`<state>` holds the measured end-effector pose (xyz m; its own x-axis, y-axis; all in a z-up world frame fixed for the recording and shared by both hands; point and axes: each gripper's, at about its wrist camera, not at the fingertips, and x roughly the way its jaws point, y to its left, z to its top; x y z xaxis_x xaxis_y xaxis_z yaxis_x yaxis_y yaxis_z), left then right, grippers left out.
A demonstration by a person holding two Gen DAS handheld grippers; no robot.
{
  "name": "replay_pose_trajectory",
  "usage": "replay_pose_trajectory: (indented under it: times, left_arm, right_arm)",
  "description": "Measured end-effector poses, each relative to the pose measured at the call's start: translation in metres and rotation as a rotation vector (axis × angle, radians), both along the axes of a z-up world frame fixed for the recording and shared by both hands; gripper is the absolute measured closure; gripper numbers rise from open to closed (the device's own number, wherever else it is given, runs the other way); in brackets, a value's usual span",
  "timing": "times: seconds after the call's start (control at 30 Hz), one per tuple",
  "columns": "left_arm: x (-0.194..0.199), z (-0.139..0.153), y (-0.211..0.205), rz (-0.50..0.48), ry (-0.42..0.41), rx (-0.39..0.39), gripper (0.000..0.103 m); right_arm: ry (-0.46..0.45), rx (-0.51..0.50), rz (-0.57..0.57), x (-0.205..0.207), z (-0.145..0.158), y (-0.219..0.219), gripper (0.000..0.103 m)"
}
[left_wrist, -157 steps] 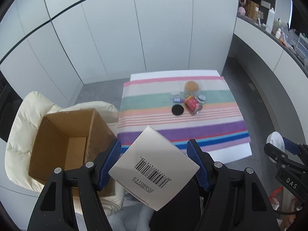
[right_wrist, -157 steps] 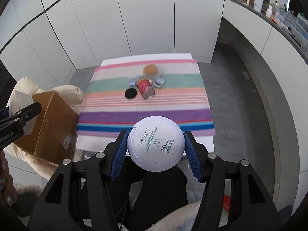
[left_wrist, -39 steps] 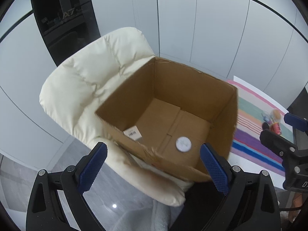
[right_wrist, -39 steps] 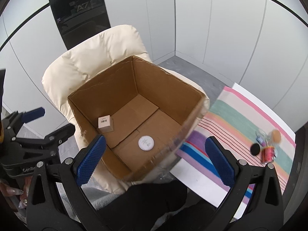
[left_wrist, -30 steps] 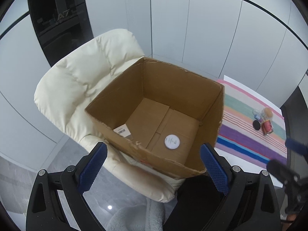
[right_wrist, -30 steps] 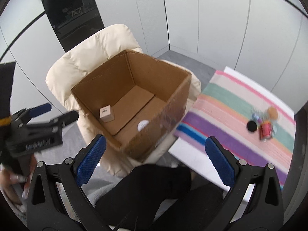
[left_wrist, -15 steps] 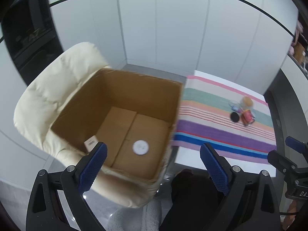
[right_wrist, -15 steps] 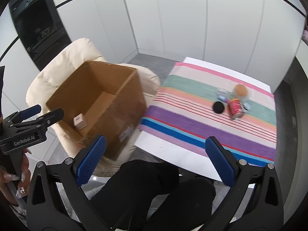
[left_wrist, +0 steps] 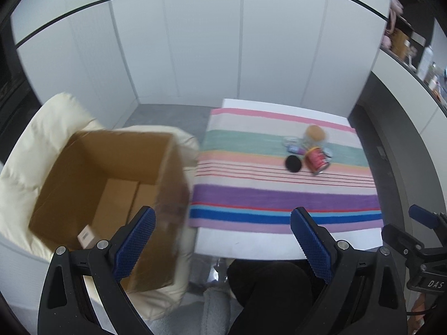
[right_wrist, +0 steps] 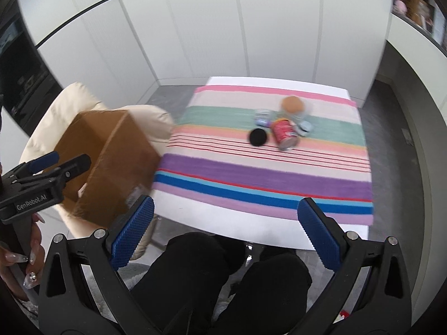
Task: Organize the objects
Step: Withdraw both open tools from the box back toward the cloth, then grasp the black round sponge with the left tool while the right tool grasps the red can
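A brown cardboard box [left_wrist: 92, 184] stands open on a cream chair [left_wrist: 25, 150] left of the table; a small barcoded box [left_wrist: 87, 234] lies in its near corner. On the striped cloth [left_wrist: 279, 195] far ahead lie a red can [left_wrist: 317, 160] on its side, a black round disc [left_wrist: 292, 163], a cork-lidded jar [left_wrist: 315, 133] and small pale items. My left gripper [left_wrist: 220, 240] is open and empty, over the gap between box and table. My right gripper [right_wrist: 223, 223] is open and empty, above the table's near edge. The can [right_wrist: 285, 134] and disc [right_wrist: 257, 136] show there too.
The left gripper's tool [right_wrist: 42, 178] shows at the right view's left edge beside the box [right_wrist: 111, 162]. The right gripper's tool [left_wrist: 419, 240] shows at the left view's right edge. My black-clad legs [right_wrist: 223, 279] are below. White wall panels stand behind; a counter [left_wrist: 413, 64] runs right.
Both grippers let go of the barcoded box and the round white compact into the cardboard box, then swung right from the box toward the table. Both views are motion-blurred.
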<state>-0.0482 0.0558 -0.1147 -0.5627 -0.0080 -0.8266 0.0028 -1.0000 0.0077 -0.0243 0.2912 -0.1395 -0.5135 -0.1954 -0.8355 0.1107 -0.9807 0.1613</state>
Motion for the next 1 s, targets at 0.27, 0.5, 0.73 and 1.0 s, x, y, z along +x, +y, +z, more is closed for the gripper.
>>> replay_pose_trajectory:
  times: [0.27, 0.5, 0.73, 1.0]
  left_arm:
    - [-0.039, -0.021, 0.061, -0.058, 0.004, 0.037, 0.005]
    - [-0.090, -0.050, 0.110, -0.099, -0.050, 0.037, 0.005]
    - [-0.140, -0.095, 0.139, -0.136, -0.120, -0.019, 0.005]
    - [-0.191, -0.164, 0.137, -0.112, -0.213, -0.017, 0.005]
  right_arm:
    - [-0.013, -0.024, -0.111, -0.010, -0.021, 0.066, 0.000]
    - [-0.001, -0.029, -0.144, -0.046, -0.042, 0.095, 0.000]
    - [0.008, -0.002, -0.151, -0.113, -0.080, 0.109, 0.000]
    - [-0.011, 0.010, -0.068, -0.198, -0.159, 0.091, 0.000]
